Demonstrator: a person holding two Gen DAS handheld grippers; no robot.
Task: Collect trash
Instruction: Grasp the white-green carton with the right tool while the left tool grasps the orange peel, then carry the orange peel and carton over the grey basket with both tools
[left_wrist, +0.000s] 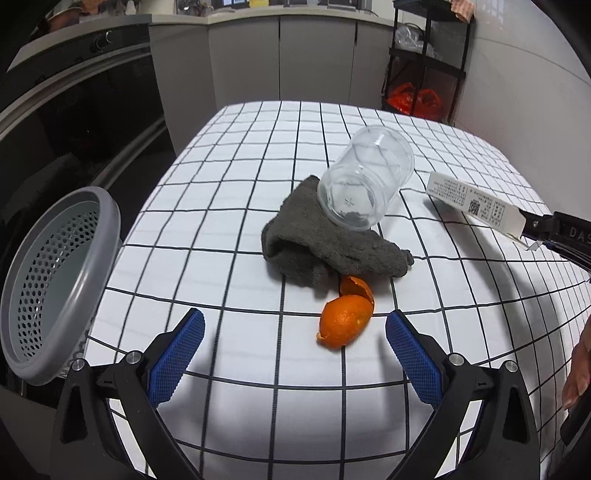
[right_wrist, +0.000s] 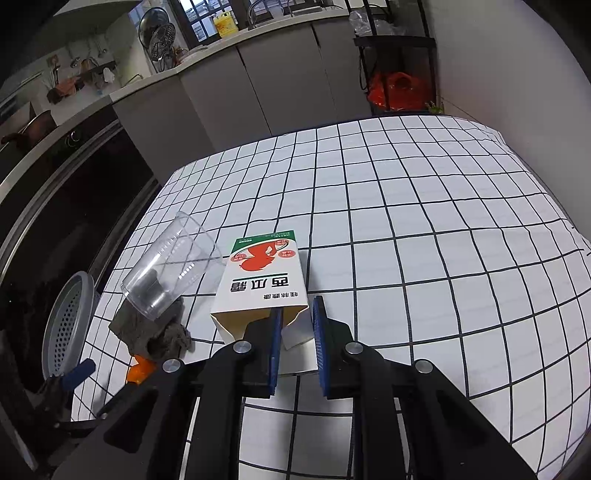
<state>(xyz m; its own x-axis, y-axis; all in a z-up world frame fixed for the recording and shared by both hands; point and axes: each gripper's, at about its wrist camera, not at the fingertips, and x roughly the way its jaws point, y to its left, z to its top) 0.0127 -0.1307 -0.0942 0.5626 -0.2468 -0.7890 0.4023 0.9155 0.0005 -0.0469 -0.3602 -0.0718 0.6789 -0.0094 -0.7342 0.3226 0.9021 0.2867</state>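
An orange peel (left_wrist: 345, 319) lies on the checked tablecloth just ahead of my left gripper (left_wrist: 295, 334), which is open and empty, a little above the cloth. A grey rag (left_wrist: 317, 251) lies behind the peel, with a clear plastic cup (left_wrist: 365, 181) tipped on it. My right gripper (right_wrist: 297, 325) is shut on the open flap end of a white carton with red print (right_wrist: 262, 280) and holds it over the table. The carton (left_wrist: 476, 205), the cup (right_wrist: 173, 266), the rag (right_wrist: 155, 332) and the peel (right_wrist: 140, 371) show in both views.
A grey perforated bin (left_wrist: 55, 284) stands off the table's left edge; it also shows in the right wrist view (right_wrist: 66, 325). A dark oven front is at the left. Grey cabinets and a black shelf rack (left_wrist: 424, 62) with a red bag stand behind the table.
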